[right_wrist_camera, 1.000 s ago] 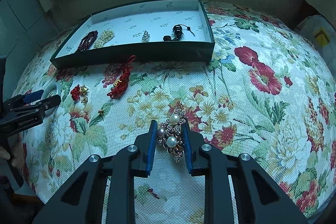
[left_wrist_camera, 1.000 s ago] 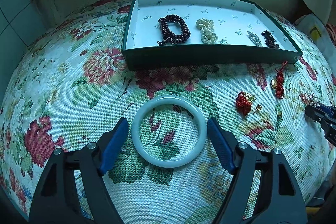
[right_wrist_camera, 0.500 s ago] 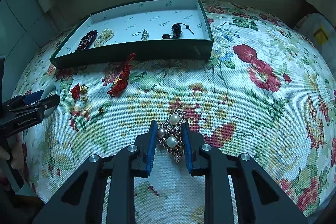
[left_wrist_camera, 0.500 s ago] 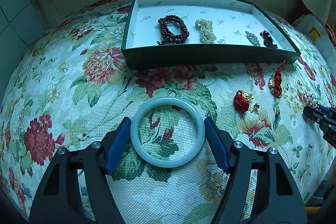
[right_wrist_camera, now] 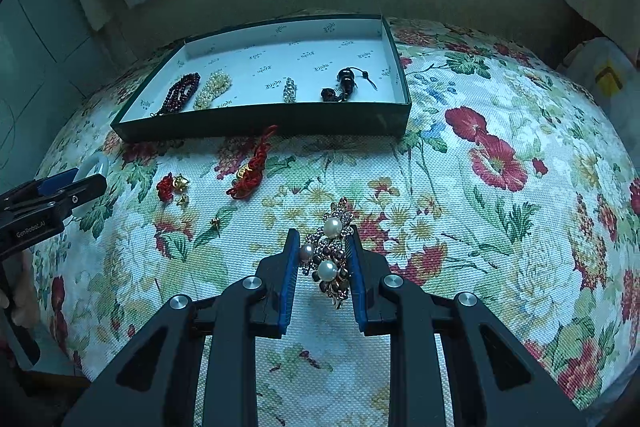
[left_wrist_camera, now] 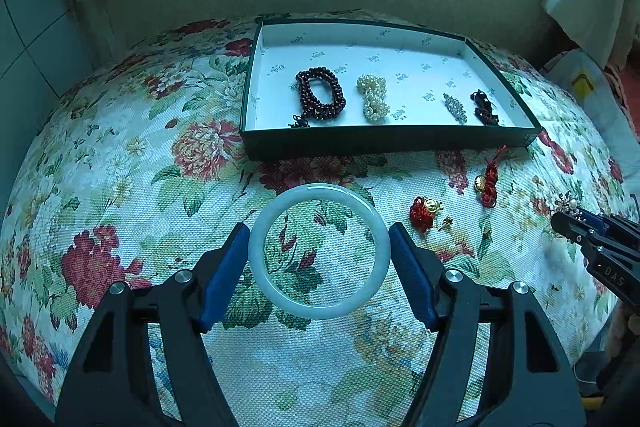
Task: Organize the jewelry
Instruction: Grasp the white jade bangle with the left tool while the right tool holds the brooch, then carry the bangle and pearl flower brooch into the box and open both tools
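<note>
A pale jade bangle (left_wrist_camera: 319, 251) lies on the floral cloth between the fingers of my left gripper (left_wrist_camera: 319, 235), whose pads press its two sides. My right gripper (right_wrist_camera: 322, 241) is shut on a pearl brooch (right_wrist_camera: 330, 259), seen small in the left wrist view (left_wrist_camera: 568, 205). A dark green tray (left_wrist_camera: 384, 143) with white lining holds a dark red bead bracelet (left_wrist_camera: 320, 98), a pearl bracelet (left_wrist_camera: 374, 99), a small silver piece (left_wrist_camera: 454, 107) and a dark beaded charm (left_wrist_camera: 484, 107). The tray also shows in the right wrist view (right_wrist_camera: 264, 123).
On the cloth in front of the tray lie a red knot charm with gold (left_wrist_camera: 490, 183), a red tassel charm (left_wrist_camera: 422, 213) and small gold studs (left_wrist_camera: 446, 223). A wall stands behind the tray. The left gripper shows at the left edge in the right wrist view (right_wrist_camera: 48, 199).
My left gripper's fingers have closed in onto the bangle's sides. The right gripper stays shut on the brooch, barely shifted.
</note>
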